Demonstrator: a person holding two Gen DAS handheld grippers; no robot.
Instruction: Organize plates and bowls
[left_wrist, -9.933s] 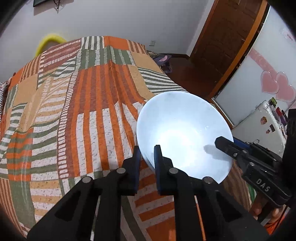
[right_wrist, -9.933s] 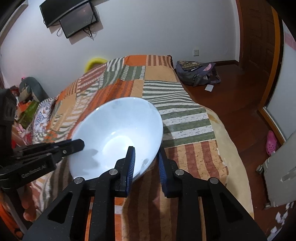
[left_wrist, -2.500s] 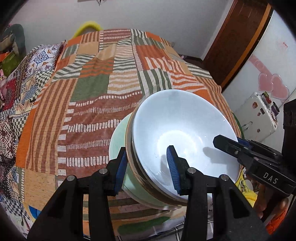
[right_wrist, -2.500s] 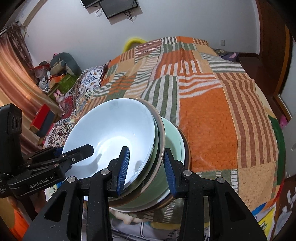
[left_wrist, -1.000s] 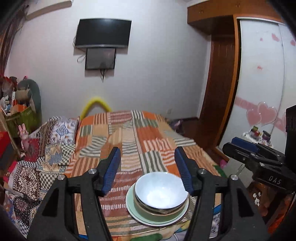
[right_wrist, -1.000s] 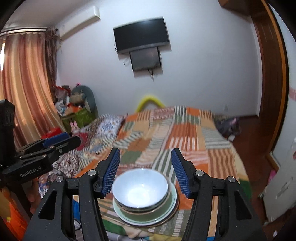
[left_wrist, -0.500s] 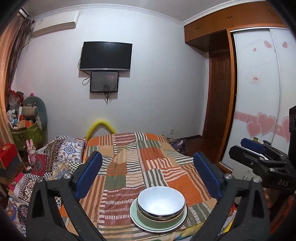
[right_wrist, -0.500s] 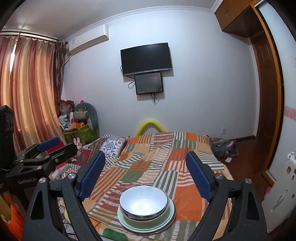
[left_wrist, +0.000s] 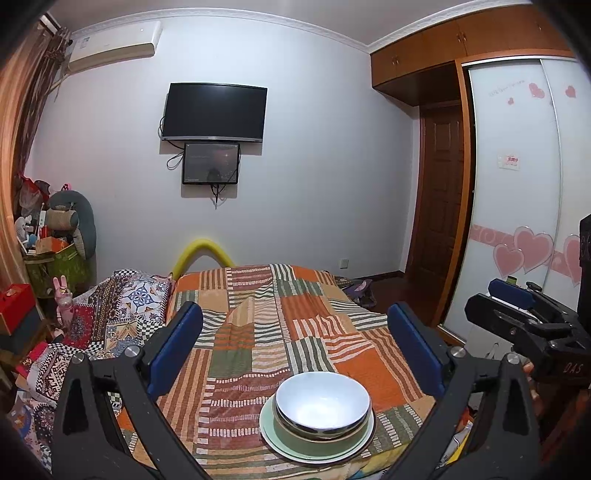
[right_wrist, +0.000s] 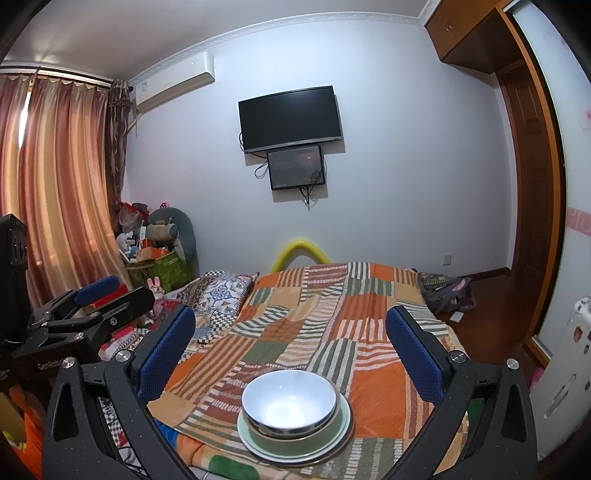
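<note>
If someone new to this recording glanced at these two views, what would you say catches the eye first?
The stack of dishes at the near end of the bed: a white bowl nested in a green bowl on a pale plate. Next, the orange, green and white patchwork quilt beneath it. Both grippers, left and right, stand wide open and back from the stack, holding nothing; their jaws have just been opening.

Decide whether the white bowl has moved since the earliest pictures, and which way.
Yes. The white bowl then hung tilted over the patchwork bedspread, clamped in both claws; now it sits down on the stacked dishes at the bed's near end.
</note>
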